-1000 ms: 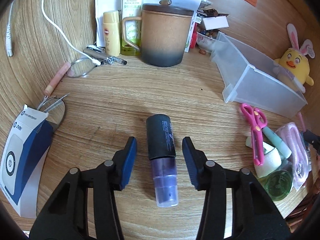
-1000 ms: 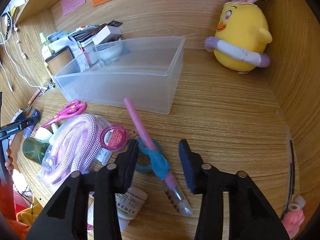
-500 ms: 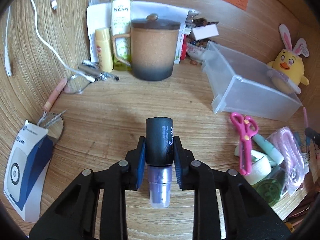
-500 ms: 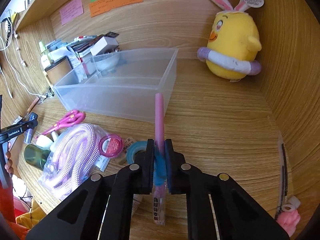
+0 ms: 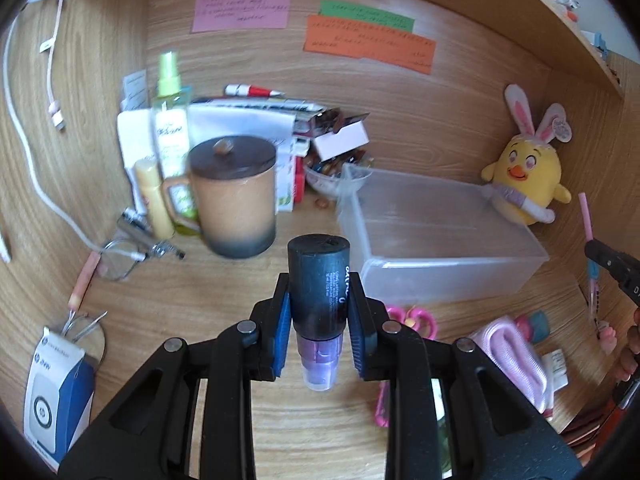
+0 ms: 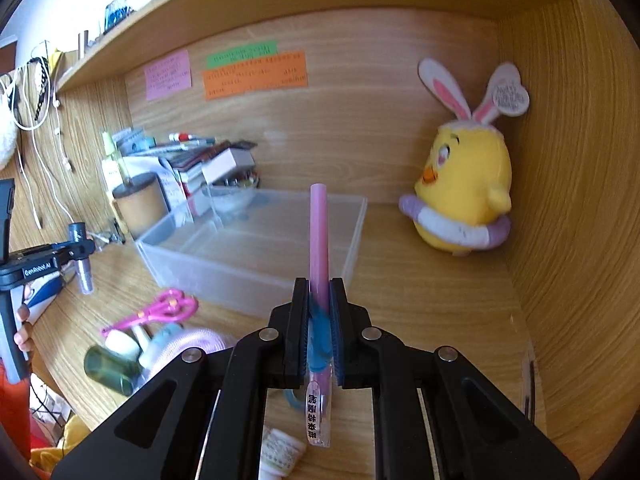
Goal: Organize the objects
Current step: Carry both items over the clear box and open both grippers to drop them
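Both held things have been lifted off the table (image 5: pixel 224 292) since a second ago. The dark bottle (image 5: pixel 319 276) with the purple cap is clamped in the jaws of the left gripper (image 5: pixel 319 322), in the air before the clear bin (image 5: pixel 440 248). The pink pen (image 6: pixel 319 236) is pinched upright in the closed jaws of the right gripper (image 6: pixel 319 320), above the table with the bin behind it. A yellow plush chick (image 6: pixel 464 196) sits beside the bin.

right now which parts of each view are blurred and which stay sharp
Left wrist view: the mug and spray bottle smear with motion blur, while the clamped dark bottle stays crisp. Right wrist view: the scissors blur, the held pink pen stays sharp; fisheye bends the shelf.
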`<action>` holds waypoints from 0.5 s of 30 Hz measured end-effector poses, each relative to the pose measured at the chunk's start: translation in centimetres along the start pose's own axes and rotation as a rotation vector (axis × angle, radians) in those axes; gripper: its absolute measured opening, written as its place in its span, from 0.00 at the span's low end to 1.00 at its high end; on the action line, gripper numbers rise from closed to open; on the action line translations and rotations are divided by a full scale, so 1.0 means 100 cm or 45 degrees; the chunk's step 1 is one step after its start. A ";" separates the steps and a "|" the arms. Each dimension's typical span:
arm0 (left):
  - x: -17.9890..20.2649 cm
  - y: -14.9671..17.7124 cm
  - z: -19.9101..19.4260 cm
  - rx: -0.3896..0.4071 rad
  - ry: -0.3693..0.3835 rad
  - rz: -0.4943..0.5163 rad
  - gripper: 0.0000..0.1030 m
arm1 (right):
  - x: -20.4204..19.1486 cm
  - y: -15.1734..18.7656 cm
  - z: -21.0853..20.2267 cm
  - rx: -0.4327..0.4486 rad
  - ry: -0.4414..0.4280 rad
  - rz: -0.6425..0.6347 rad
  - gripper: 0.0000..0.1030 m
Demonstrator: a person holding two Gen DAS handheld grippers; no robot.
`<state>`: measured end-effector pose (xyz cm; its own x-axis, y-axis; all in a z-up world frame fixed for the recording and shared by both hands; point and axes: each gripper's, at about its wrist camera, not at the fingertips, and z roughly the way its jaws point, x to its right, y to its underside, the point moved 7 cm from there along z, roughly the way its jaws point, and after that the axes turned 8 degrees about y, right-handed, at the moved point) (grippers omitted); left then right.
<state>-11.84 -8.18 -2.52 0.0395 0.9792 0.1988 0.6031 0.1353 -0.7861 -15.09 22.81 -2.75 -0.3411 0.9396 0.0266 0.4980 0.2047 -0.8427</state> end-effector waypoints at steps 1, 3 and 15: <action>0.004 -0.004 0.003 -0.001 0.016 0.004 0.25 | -0.002 -0.005 0.000 0.010 -0.006 -0.001 0.09; 0.009 -0.010 0.010 -0.009 0.041 0.010 0.25 | -0.007 -0.018 0.005 0.025 -0.020 -0.007 0.09; 0.042 -0.042 0.055 -0.114 0.170 0.084 0.25 | -0.034 -0.071 0.057 -0.012 -0.077 -0.084 0.09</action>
<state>-18.63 -3.81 -1.61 0.1830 0.9561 0.2289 0.6638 0.0516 -0.7461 -22.07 16.60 0.08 -0.4208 0.9058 0.0490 0.4800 0.2682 -0.8353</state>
